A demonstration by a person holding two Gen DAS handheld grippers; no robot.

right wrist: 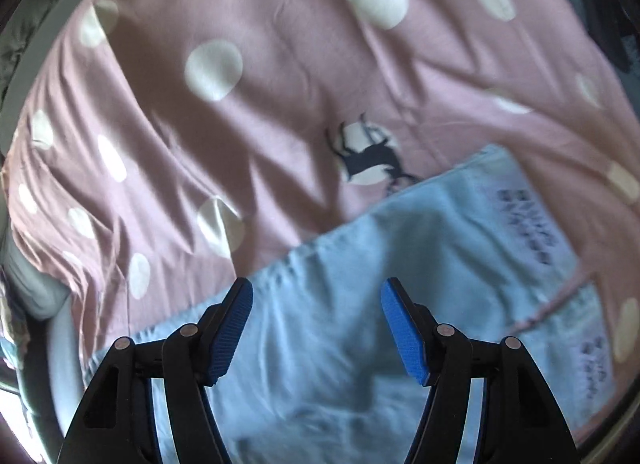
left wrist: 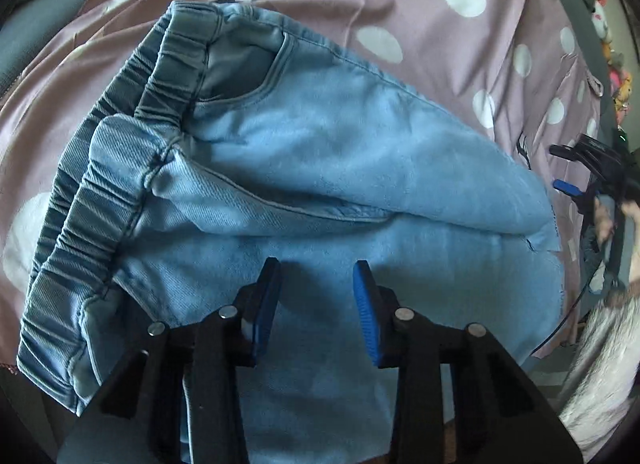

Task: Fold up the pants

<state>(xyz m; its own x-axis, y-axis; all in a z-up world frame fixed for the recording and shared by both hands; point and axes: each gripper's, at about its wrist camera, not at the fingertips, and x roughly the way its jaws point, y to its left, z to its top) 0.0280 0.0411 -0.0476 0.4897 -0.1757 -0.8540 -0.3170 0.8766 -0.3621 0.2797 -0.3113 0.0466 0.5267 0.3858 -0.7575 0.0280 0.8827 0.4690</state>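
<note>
Fingers (left wrist: 267, 304) of left gripper (left wrist: 316, 310) spread wide, holding nothing, low centre of frame over folded pants (left wrist: 320, 168). Right gripper (right wrist: 316, 330) likewise wide, empty, above blurred pale-blue pants. Pants fill mid-frame in left view, elastic waistband (left wrist: 108, 192) at left, lying on pink polka-dot bedsheet (right wrist: 280, 44). Deer print (right wrist: 370, 156) just above pants edge.

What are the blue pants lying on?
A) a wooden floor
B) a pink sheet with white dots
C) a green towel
B: the pants lie on a pink sheet with big white dots.
</note>
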